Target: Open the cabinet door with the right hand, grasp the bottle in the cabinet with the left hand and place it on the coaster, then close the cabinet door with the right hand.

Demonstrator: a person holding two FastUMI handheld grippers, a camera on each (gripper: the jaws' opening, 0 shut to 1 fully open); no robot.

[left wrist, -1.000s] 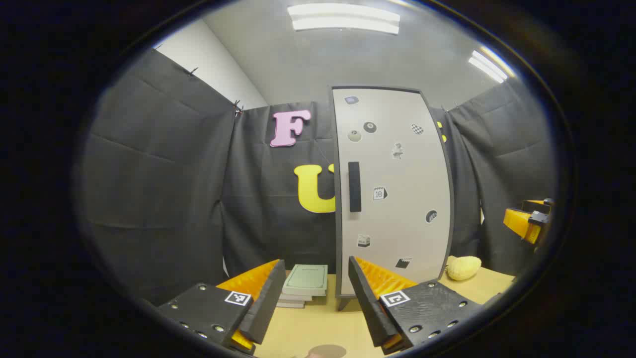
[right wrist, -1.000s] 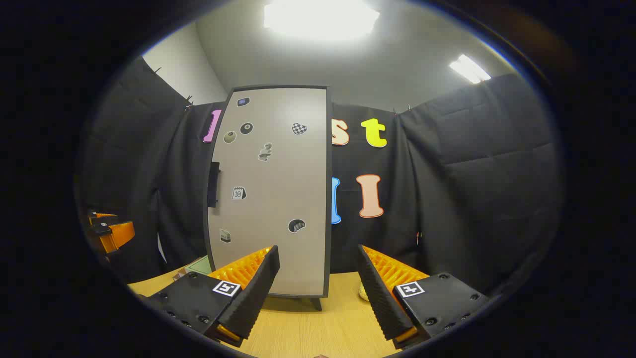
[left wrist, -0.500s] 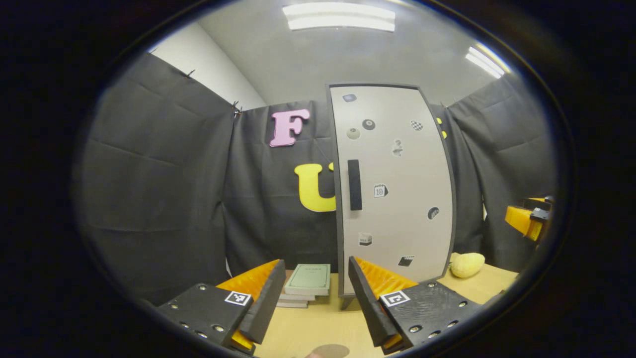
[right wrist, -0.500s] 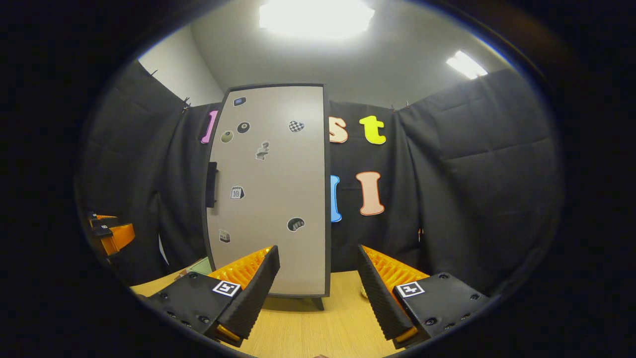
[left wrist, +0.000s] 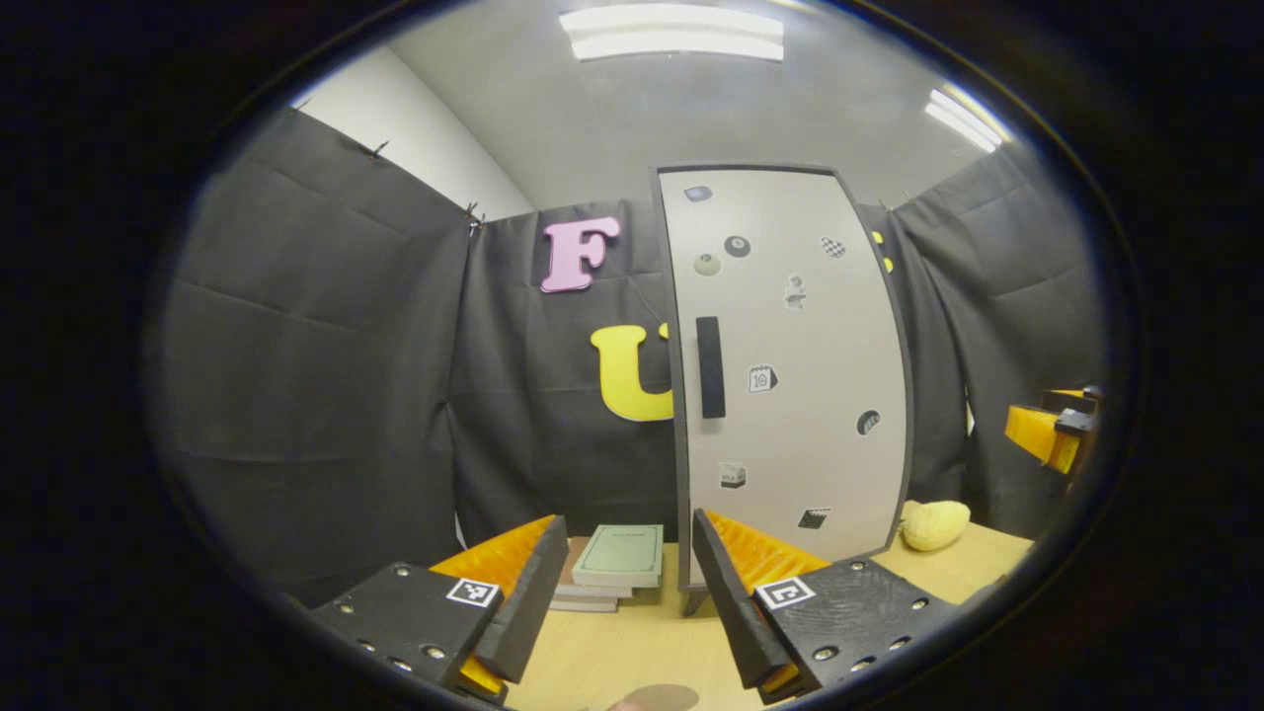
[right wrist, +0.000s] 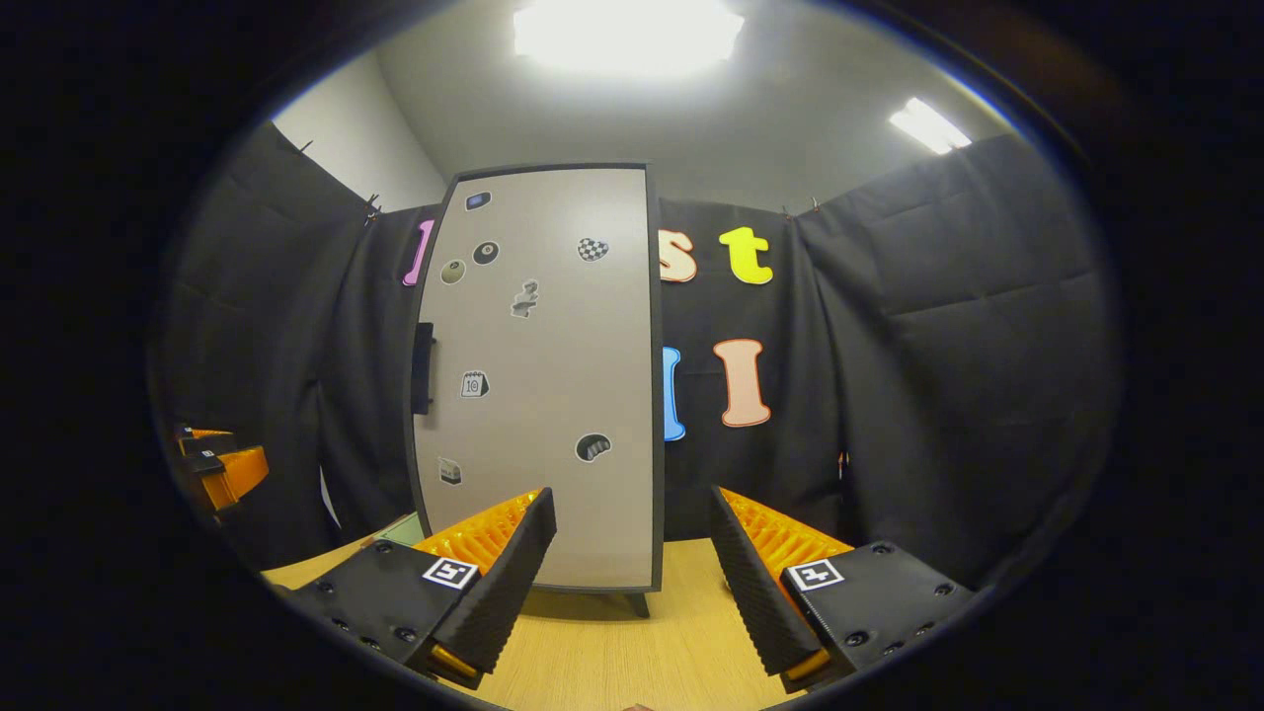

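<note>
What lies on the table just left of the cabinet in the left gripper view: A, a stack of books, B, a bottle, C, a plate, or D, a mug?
A: a stack of books lies on the table beside the closed cabinet.

Black cloth walls (left wrist: 316, 375) hang all round, a white wall (left wrist: 415, 128) peeks out upper left, ceiling lights (left wrist: 671, 32) glow along the top, and a pale wooden desk (right wrist: 612, 657) runs across the bottom.
</note>
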